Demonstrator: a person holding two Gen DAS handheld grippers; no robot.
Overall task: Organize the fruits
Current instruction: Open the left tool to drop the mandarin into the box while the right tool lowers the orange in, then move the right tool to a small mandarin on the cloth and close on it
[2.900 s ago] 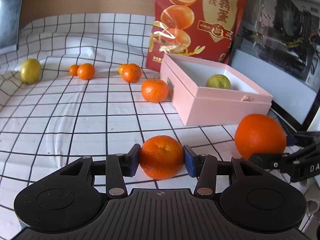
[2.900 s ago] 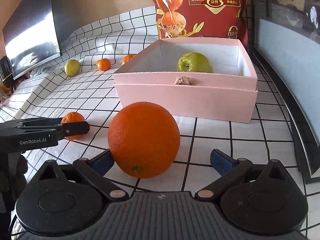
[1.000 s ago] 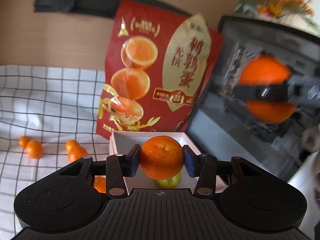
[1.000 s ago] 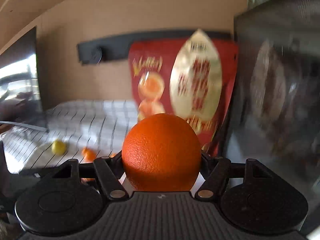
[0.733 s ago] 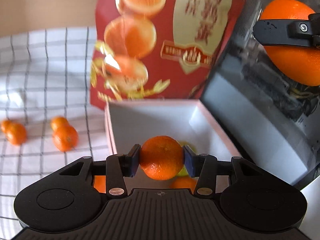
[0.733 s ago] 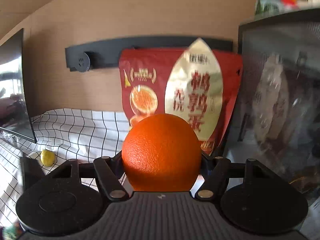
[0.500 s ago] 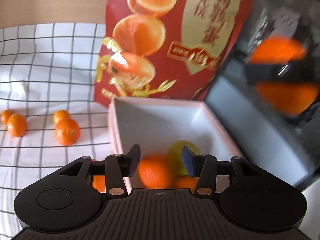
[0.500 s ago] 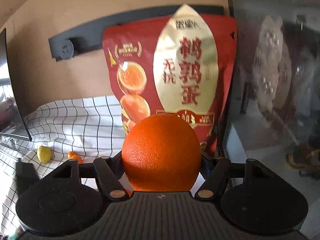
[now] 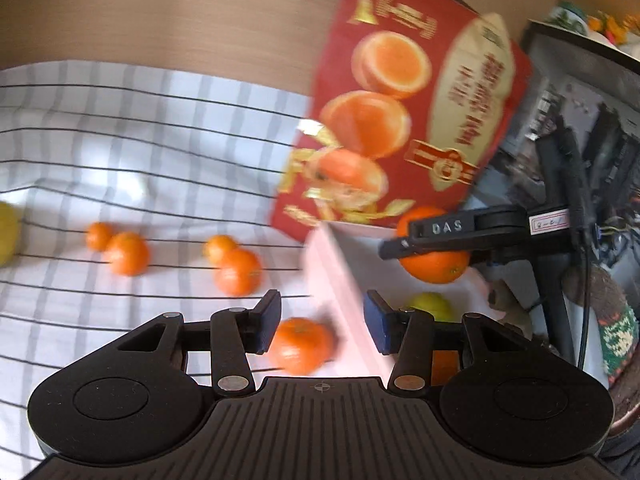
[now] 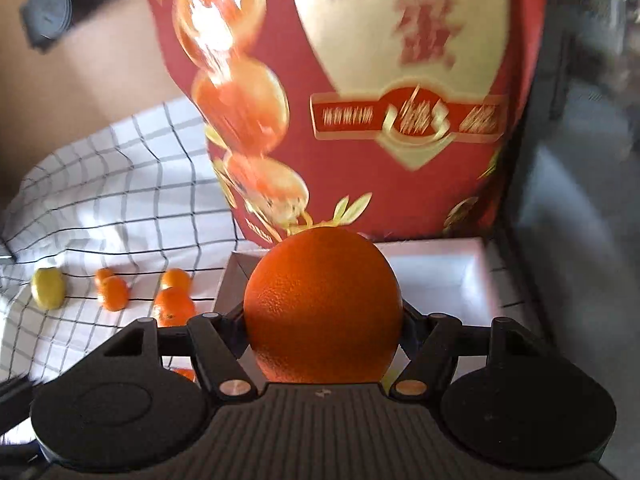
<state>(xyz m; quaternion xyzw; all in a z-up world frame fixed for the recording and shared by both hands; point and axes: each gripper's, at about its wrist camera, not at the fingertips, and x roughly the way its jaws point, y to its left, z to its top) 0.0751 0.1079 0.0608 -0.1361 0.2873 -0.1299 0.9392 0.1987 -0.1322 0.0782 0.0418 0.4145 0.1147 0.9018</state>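
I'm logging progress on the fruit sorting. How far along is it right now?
Partly done. A green fruit already lies in the pink box. In hand: the right hand-held gripper is shut on a large orange over the box, not yet released. The left hand-held gripper is open and empty. Left: five small oranges, the nearest beside the box, and a yellow fruit on the checked cloth.
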